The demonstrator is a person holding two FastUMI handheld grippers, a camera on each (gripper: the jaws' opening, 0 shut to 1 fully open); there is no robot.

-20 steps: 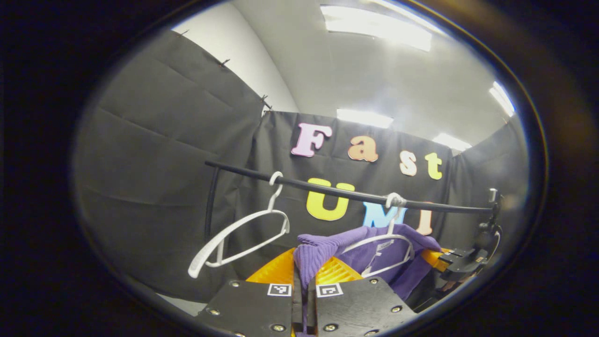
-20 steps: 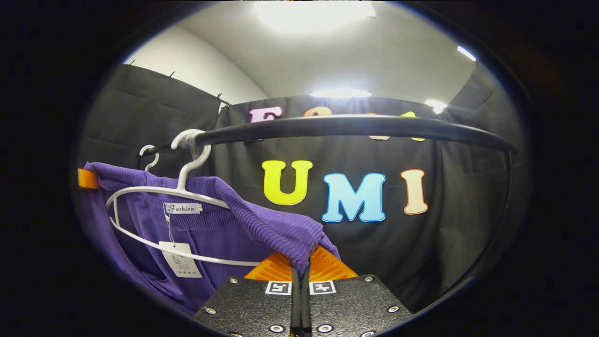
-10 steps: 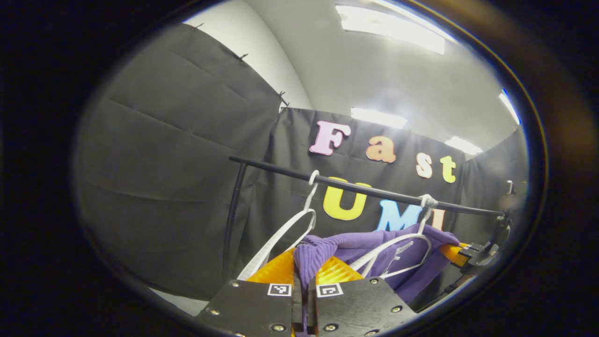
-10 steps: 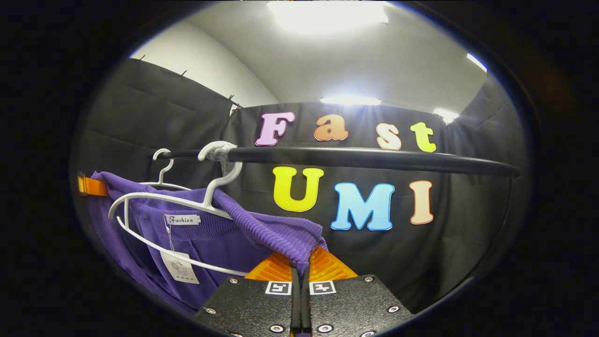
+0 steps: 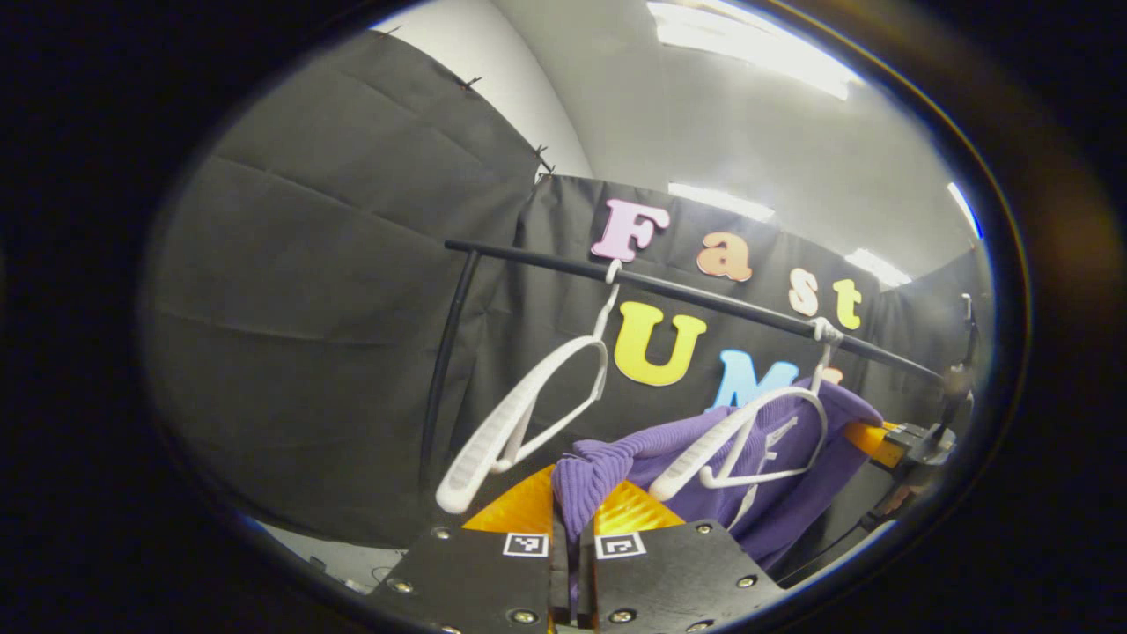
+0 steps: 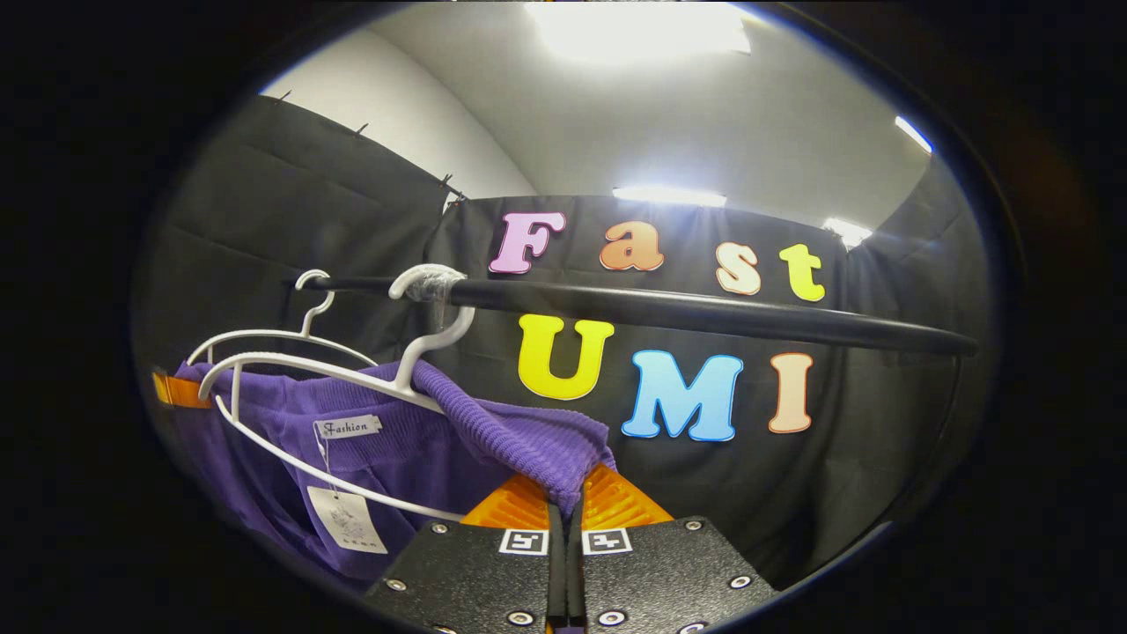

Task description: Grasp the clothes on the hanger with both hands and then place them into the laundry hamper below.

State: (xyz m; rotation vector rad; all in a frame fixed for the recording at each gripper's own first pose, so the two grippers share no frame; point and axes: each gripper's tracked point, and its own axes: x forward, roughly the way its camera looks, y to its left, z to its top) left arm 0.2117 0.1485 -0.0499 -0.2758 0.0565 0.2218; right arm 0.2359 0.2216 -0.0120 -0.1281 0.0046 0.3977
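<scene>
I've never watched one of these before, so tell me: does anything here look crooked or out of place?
Yes. The purple garment is half off its white hanger: both grippers pinch its shoulders, and the hanger's frame rides bare above the cloth. The empty hanger beside it hangs tilted on the black rail. Nothing looks damaged.

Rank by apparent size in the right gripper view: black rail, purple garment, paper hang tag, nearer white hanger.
1. purple garment, largest area, though it is close to the camera.
2. black rail, longest but thin.
3. white hanger, nearer one.
4. paper hang tag.
Garment versus rail is unsure: area against length.
</scene>
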